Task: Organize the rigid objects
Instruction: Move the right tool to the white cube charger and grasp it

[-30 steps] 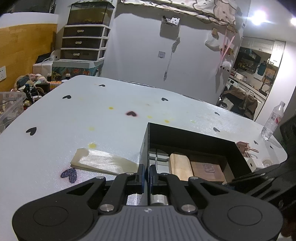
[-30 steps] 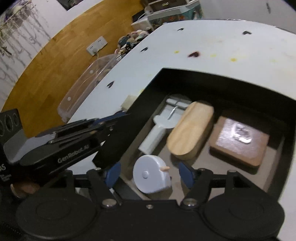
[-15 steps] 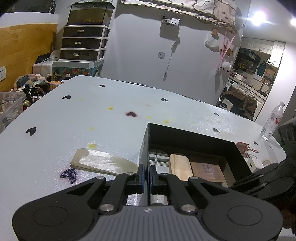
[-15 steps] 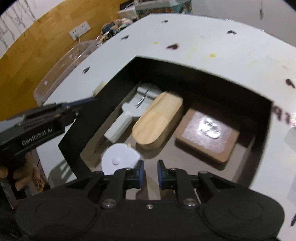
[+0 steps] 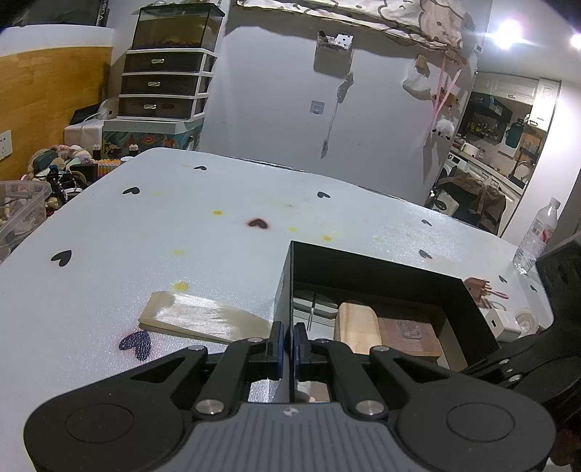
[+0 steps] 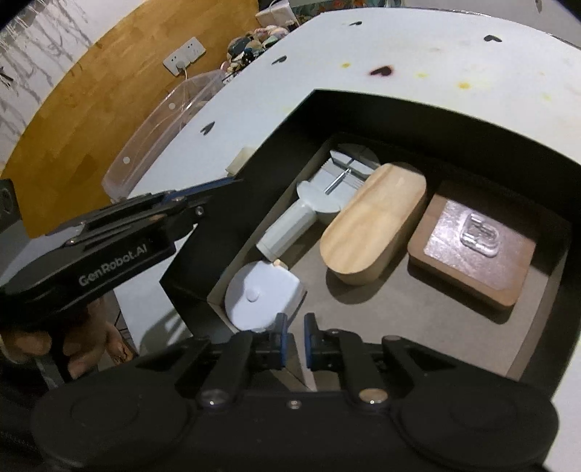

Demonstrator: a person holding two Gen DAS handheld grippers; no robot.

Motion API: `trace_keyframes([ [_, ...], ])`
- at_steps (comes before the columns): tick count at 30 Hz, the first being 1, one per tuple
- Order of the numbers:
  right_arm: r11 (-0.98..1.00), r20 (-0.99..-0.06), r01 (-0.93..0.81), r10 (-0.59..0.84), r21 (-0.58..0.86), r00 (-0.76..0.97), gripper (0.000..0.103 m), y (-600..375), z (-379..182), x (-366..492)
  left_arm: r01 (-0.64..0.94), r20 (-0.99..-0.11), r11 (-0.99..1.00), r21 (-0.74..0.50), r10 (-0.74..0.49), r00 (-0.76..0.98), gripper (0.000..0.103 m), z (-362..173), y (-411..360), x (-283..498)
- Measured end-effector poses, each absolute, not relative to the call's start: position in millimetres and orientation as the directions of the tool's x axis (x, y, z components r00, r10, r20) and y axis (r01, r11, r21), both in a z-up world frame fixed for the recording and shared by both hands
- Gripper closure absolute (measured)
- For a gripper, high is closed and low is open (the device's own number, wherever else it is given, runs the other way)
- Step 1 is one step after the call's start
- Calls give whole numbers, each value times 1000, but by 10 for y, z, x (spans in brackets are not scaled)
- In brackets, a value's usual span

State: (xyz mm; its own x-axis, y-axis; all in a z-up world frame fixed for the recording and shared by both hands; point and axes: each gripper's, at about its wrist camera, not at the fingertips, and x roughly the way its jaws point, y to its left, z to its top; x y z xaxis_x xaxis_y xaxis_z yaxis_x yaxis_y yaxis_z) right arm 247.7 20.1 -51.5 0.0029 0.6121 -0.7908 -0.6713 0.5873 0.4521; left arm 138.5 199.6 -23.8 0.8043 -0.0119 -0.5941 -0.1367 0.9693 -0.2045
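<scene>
With left tongs clamped on the matte black box wall, we see right tongs together, empty, over the round white disc.

Two ceiling lamps flared at the upper right, the desk gleamed pale, the box interior stayed shadowed, and fisheye bending warped the dim, slightly soft edges.
</scene>
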Motion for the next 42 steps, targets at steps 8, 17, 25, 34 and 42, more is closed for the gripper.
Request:
trace_keyframes([
  [8,591,-730,-684,672,429,123,65,-62,-219,2392,-136,-593,969,-204,-12,805,99,-238,1997,1385],
  [17,608,-643,-687,719,398,264,21,-388,-5,2258,-139,-590,969,-204,-8,807,99,-200,2010,1387],
  [25,626,-566,-711,729,321,386,0,-610,35,2057,-142,-588,969,-203,-4,809,99,-186,1998,1383],
  [34,723,-483,-638,673,267,560,0,-990,6,1988,-142,-587,969,-203,-4,809,99,-187,1995,1377],
  [42,907,-544,-369,417,202,728,0,-1438,-211,2264,-141,-587,969,-201,-4,809,99,-191,1995,1376],
])
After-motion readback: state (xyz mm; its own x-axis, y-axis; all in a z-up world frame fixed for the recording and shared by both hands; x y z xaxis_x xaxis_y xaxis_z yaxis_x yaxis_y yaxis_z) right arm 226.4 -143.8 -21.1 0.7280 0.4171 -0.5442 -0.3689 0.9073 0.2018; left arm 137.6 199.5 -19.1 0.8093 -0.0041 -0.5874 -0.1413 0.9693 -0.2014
